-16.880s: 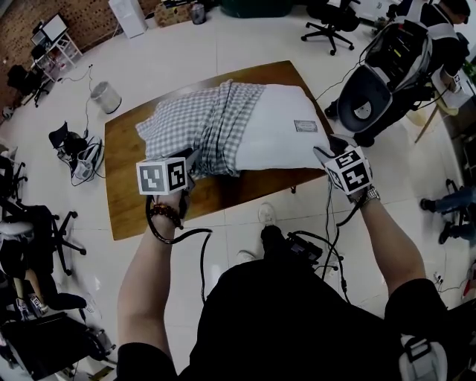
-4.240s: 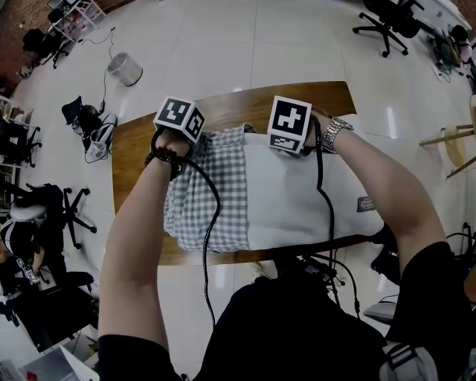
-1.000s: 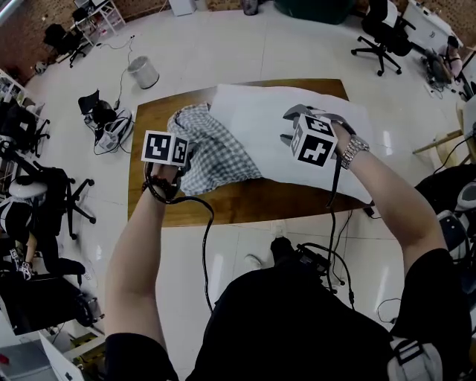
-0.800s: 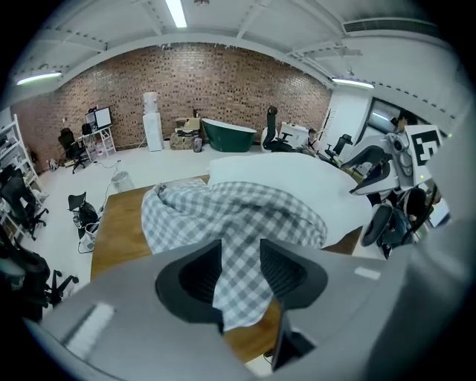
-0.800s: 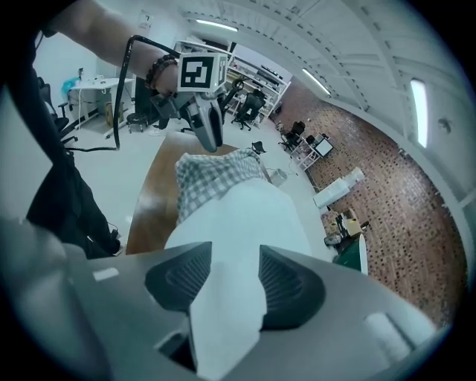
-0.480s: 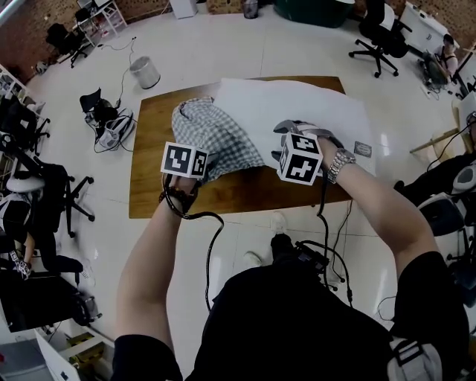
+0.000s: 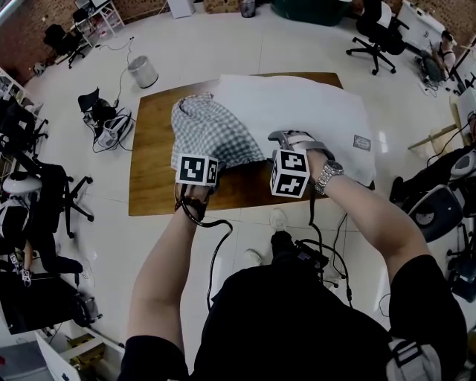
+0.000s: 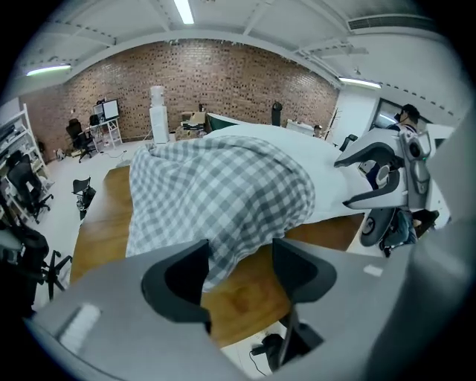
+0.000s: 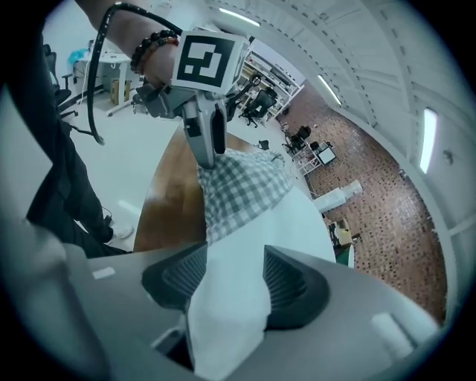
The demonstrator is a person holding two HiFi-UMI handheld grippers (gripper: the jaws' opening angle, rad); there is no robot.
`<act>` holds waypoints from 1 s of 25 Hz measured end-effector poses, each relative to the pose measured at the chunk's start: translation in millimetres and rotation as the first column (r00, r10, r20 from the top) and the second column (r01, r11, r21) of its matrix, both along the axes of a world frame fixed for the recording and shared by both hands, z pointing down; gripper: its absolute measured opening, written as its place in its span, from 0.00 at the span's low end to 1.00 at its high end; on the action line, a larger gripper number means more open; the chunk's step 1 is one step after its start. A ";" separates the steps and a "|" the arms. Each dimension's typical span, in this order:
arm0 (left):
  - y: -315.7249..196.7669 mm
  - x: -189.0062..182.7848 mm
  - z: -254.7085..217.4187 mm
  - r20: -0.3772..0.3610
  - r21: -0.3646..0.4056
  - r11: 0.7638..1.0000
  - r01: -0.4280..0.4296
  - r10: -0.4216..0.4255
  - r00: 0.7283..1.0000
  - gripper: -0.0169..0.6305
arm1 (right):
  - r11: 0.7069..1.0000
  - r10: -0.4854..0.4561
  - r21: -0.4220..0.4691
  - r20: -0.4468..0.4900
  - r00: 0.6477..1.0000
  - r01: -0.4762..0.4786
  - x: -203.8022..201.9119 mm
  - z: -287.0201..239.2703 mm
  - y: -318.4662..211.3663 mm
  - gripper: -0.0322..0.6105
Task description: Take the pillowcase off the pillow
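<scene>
Opening left gripper (image 8: pixel 239 262) jaws just now, loose around rumpled grey-checked pillowcase (image 8: pixel 216 190) hem. Easing right gripper (image 9: pixel 234 277) wider, yet pinching smooth white pillow (image 9: pixel 249 223) corner, hiding its tip behind the grey body.

Open-plan office or lab, brick wall (image 8: pixel 238 74), swivel chairs (image 7: pixel 374 30), monitors (image 8: pixel 104 111), strip lights (image 8: pixel 182 11), tiled floor (image 7: pixel 223 45)

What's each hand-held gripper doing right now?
Left hand-held gripper: open, jaws just opened; pillowcase edge loose between them.
Right hand-held gripper: jaws just widened, yet closed on the pillow corner.
</scene>
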State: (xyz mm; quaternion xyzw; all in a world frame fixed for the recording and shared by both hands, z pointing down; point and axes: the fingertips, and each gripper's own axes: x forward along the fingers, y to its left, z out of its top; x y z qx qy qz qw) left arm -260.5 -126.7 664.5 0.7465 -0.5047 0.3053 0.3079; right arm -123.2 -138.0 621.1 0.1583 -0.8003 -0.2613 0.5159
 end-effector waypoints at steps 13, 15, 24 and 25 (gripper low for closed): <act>-8.3 -50.1 32.5 0.080 -0.016 0.994 0.111 -0.109 0.991 0.04 | 0.962 0.088 0.268 -0.125 0.988 -0.052 26.2 34.9 -46.6 0.08; -4.1 -61.1 33.9 0.079 -0.017 0.992 0.128 -0.126 0.989 0.04 | 0.960 0.094 0.273 -0.110 0.990 -0.061 31.9 33.8 -45.2 0.07; 14.0 -136.0 22.7 0.112 0.003 0.975 0.223 -0.222 0.969 0.04 | 0.961 0.115 0.260 -0.088 0.989 -0.089 63.4 33.1 -34.5 0.07; 16.1 -144.4 20.2 0.117 0.004 0.972 0.235 -0.233 0.965 0.04 | 0.961 0.120 0.259 -0.090 0.989 -0.093 68.5 33.9 -33.7 0.07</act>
